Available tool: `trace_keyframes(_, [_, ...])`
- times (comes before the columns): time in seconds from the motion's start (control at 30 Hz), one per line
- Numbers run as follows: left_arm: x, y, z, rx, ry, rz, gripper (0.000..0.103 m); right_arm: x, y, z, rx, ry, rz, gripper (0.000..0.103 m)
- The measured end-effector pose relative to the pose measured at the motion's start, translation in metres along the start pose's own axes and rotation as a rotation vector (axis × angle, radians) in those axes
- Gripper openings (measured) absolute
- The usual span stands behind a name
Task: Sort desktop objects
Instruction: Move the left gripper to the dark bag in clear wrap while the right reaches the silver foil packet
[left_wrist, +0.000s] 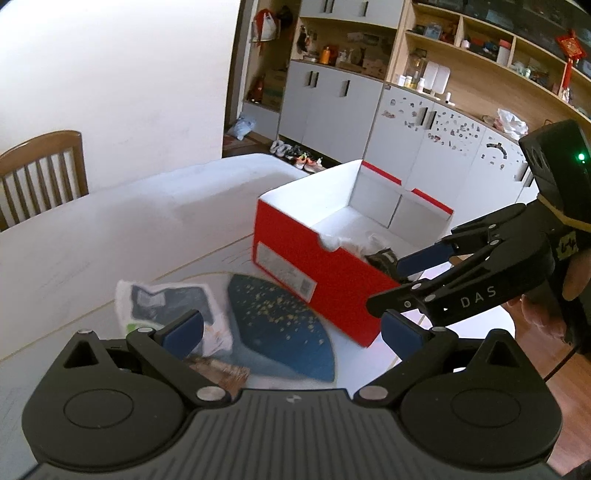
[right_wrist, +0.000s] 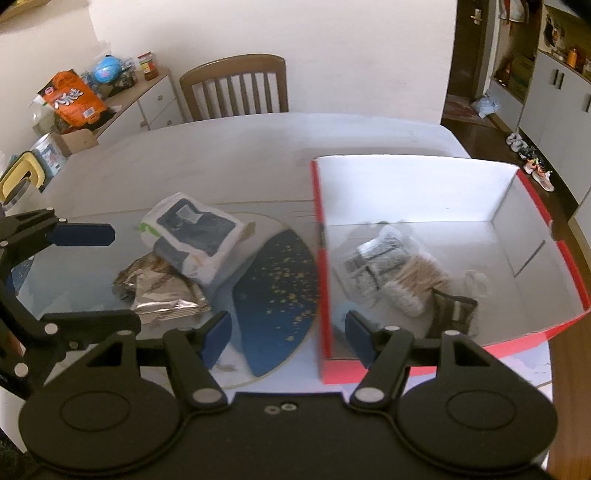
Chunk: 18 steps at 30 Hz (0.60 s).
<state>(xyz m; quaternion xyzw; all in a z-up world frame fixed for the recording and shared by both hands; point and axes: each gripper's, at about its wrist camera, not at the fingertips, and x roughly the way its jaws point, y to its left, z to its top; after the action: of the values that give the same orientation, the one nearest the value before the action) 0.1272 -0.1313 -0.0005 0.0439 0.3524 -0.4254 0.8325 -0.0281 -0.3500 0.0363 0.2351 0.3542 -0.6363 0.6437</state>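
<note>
Empty fingers (left_wrist: 293, 328) above blue fan (left_wrist: 280, 325)

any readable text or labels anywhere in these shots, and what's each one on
"DAS": on a black finger link of the right gripper, seen from the left wrist view.
White label on the end of the red box: print too blurred to read.
Orange bag on the side cabinet: large white characters, too blurred to read.
White and navy packet on the table: print too small to read.
</note>
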Motion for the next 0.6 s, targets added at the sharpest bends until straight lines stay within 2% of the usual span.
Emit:
trace_keyframes(0.27, [-0.019,0.029,-0.024,-0.039,0.012,0.032,0.103,0.008,0.031,-0.001,-0.044,-0.008,0.011,0.068])
trace_keyframes(0.6, [-0.031,0.057,-0.052,-0.076,0.023,0.085,0.103,0.022,0.05,-0.004,-0.059,-0.007,-0.01,0.068])
